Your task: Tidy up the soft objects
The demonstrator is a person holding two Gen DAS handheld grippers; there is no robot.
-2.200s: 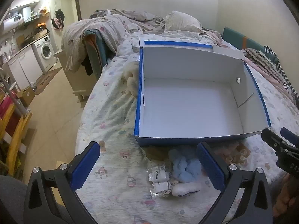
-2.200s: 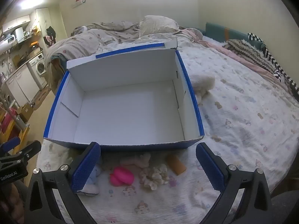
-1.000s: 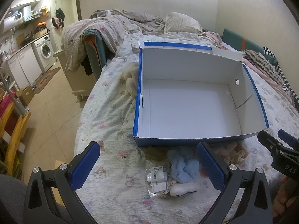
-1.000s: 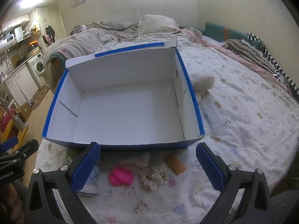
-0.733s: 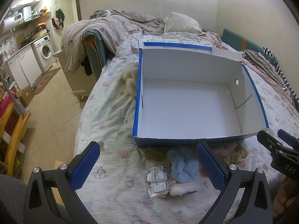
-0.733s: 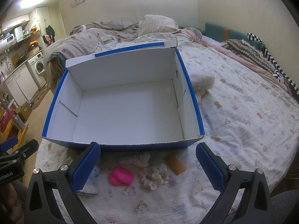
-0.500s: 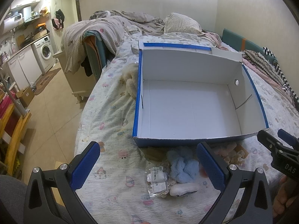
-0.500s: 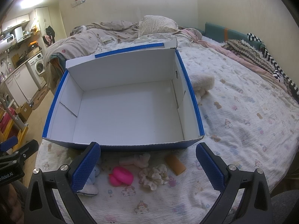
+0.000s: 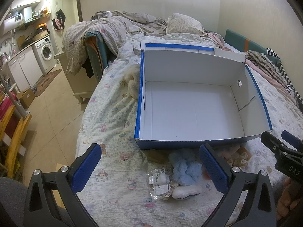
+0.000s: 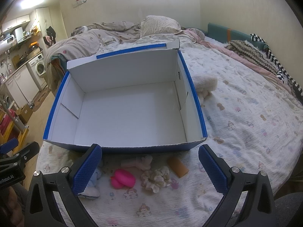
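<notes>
Open cardboard box on bed, soft items laid out in front; both hand-held grippers released.

Blue-and-white cardboard box (image 10: 125,111), lid-less, interior bare, standing on the bed (image 10: 246,113) with printed sheet. Just before its near wall, on the sheet: pink rubber duck (image 10: 122,178); cream scrunchie (image 10: 156,177) beside it; tan cylinder (image 10: 177,166) to the right; pale pink plush piece (image 10: 141,162) close to the box; light blue fluffy item (image 9: 184,169); white plush piece (image 9: 186,191); clear packet with labels (image 9: 158,179). Cream plush toy (image 10: 205,85) lies against the box's right outer wall. Left hand-held gripper (image 9: 150,167): jaws spread wide, nothing between them, above the packet and blue item. Right hand-held gripper (image 10: 149,171): jaws spread wide, nothing gripped, above the duck and scrunchie. Washing machine (image 9: 45,54) in background kitchen area.
</notes>
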